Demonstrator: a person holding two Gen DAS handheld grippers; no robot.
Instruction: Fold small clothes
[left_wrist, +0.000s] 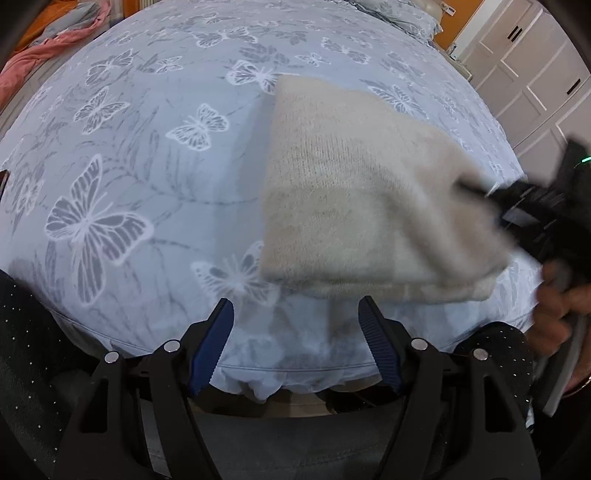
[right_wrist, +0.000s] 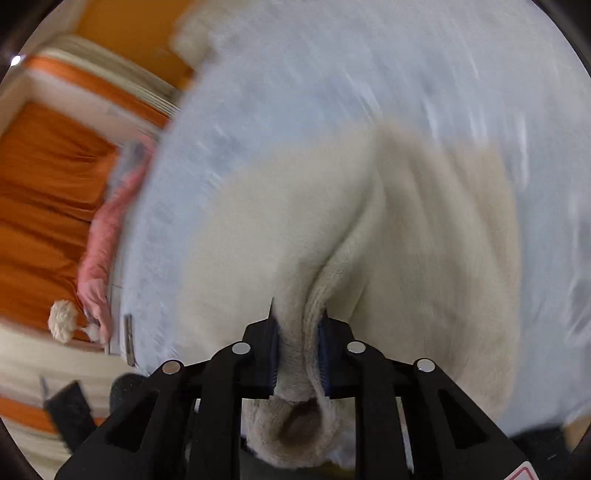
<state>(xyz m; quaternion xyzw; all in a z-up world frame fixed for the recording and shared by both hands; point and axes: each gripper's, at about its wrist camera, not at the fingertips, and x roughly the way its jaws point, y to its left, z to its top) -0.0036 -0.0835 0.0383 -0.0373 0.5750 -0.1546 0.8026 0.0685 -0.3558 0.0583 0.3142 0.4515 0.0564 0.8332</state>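
Two grippers. Left gripper (left_wrist: 295, 343): blue-padded fingers (left_wrist: 214, 347) spread wide, holding nothing, poised at the near edge of the bed (left_wrist: 155, 206). Right gripper (right_wrist: 298, 354): fingers clamped on a bunched edge of the cream knit garment (right_wrist: 406, 240), blurred. Garment (left_wrist: 354, 199) lies folded on the right half of the butterfly-print bedspread, one corner lifted. Beyond: pink cloth (left_wrist: 40, 62) far left, white cabinet doors (left_wrist: 532, 74) far right.
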